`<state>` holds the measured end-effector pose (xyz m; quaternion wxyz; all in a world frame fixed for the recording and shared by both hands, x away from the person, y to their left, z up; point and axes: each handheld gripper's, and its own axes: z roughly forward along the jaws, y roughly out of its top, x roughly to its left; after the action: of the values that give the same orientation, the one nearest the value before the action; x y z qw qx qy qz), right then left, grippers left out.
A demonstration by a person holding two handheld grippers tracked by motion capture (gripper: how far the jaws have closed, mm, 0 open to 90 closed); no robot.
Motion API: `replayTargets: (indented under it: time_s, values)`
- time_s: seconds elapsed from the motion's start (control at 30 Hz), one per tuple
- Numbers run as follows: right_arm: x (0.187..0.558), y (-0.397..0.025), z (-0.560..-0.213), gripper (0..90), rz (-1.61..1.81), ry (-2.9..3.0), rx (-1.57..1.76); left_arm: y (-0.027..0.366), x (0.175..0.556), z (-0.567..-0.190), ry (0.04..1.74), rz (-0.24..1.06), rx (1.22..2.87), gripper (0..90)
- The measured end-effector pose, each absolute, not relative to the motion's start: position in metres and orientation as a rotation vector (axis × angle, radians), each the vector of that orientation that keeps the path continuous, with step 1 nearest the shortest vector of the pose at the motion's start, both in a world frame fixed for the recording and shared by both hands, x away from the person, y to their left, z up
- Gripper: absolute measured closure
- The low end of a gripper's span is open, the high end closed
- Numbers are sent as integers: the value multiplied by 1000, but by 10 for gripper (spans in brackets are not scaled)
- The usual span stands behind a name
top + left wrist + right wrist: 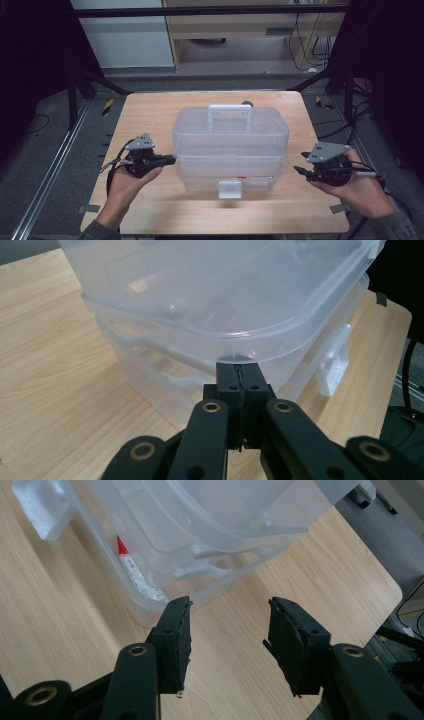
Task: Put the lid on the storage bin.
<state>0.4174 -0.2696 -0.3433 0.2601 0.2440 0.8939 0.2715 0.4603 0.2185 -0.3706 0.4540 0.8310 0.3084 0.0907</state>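
Two black grippers, left gripper pressed together at clear ribbed plastic box, right gripper spread.

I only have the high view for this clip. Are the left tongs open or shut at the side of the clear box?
Observer: Shut. In the left gripper view the left tongs have their jaws pressed together, with the tips right at the rim of the clear box and nothing between them.
Operator: And the right tongs, out by the other side?
Observer: In the right gripper view the right tongs are open beside the box's corner, with bare table in the gap.
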Motion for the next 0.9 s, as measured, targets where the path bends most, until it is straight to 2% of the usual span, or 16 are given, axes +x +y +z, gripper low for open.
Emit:
replayTargets:
  time_s: [0.4, 0.9]
  values:
    - [417, -273, -355, 429, 697, 2420, 684, 219, 456, -381, 758, 212, 2075, 898]
    - [419, -276, -365, 396, 676, 2422, 713, 220, 449, -395, 756, 237, 2138, 898]
